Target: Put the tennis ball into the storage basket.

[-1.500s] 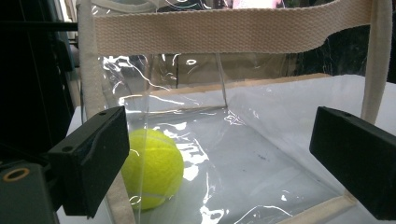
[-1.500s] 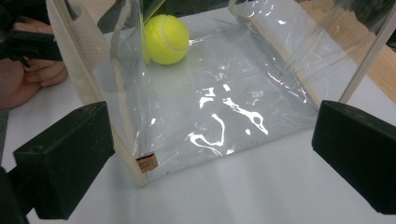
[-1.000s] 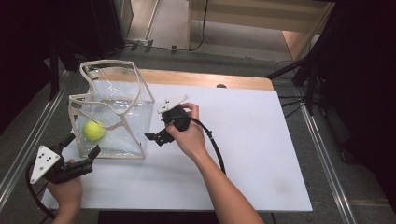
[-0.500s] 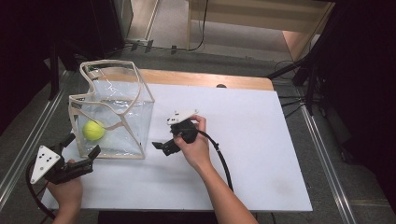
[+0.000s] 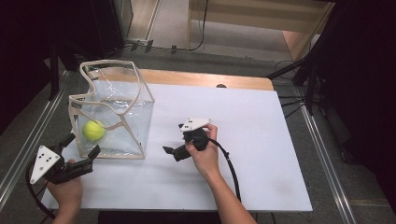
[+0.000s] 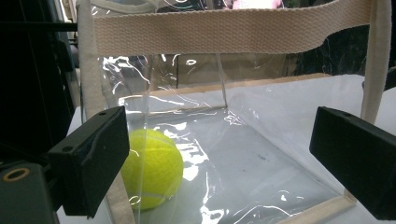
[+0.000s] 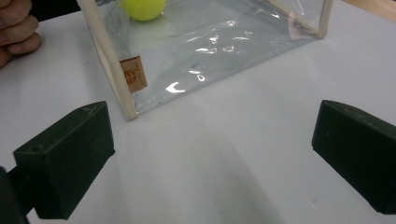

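Backing off now, the right tool (image 5: pixel 176 151) has slid away from the bag toward mid-frame, jaws spread, nothing between them. White counter (image 5: pixel 261 140) fills the centre. Clear bag (image 5: pixel 112 116) with cream trim stands upright at the left, a yellow tennis ball (image 5: pixel 93 130) inside on its floor. Left tool (image 5: pixel 81 151), lower left, jaws spread, points at the bag.

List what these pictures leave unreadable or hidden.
- Brown label on the clear bag: print too small, right gripper view.
- Tennis ball: left side hidden by the left gripper finger, left gripper view; top cut off by the frame's edge, right gripper view.
- Right gripper fingers: too small in high view.
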Motion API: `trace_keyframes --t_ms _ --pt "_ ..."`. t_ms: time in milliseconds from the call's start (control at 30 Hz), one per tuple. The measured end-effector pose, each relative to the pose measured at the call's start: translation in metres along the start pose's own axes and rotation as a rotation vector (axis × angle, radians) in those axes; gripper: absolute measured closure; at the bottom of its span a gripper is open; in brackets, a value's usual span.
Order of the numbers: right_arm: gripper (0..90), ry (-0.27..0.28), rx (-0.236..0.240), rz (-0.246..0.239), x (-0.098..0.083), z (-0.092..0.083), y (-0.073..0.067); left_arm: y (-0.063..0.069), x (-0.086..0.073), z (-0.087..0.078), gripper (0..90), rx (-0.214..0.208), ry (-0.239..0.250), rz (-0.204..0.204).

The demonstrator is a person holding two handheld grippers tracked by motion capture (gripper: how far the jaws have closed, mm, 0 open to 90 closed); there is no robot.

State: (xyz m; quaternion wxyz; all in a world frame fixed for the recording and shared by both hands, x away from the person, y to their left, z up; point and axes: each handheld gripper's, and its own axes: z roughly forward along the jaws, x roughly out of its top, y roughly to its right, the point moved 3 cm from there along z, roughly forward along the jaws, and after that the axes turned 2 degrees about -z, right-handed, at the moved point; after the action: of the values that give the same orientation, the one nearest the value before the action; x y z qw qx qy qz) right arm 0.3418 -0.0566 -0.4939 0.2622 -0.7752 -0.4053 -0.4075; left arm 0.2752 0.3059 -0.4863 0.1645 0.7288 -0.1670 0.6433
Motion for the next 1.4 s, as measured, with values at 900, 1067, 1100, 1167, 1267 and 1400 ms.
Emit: trace_keyframes --t_ms 900,1067,1100,1167,1267,1400 --pt "0.0 0.026 -0.115 0.094 -0.055 -0.057 0.021 0.000 0.000 0.000 5.4 -0.003 -0.003 0.001" --pt "0.0 0.035 -0.129 0.118 -0.064 -0.067 0.024 0.000 0.000 0.000 5.4 -0.004 -0.001 0.006" --pt "0.0 0.035 -0.136 0.117 -0.066 -0.069 0.025 0.000 0.000 0.000 5.4 -0.003 -0.001 0.006" --pt "0.0 0.037 -0.142 0.122 -0.069 -0.073 0.026 0.000 0.000 0.000 5.4 -0.004 -0.001 0.006" --pt "0.0 0.039 -0.152 0.135 -0.073 -0.079 0.027 0.000 0.000 0.000 5.4 -0.004 -0.001 0.006" --pt "0.0 0.042 -0.170 0.144 -0.081 -0.087 0.031 0.000 0.000 0.000 5.4 -0.004 -0.001 0.006"
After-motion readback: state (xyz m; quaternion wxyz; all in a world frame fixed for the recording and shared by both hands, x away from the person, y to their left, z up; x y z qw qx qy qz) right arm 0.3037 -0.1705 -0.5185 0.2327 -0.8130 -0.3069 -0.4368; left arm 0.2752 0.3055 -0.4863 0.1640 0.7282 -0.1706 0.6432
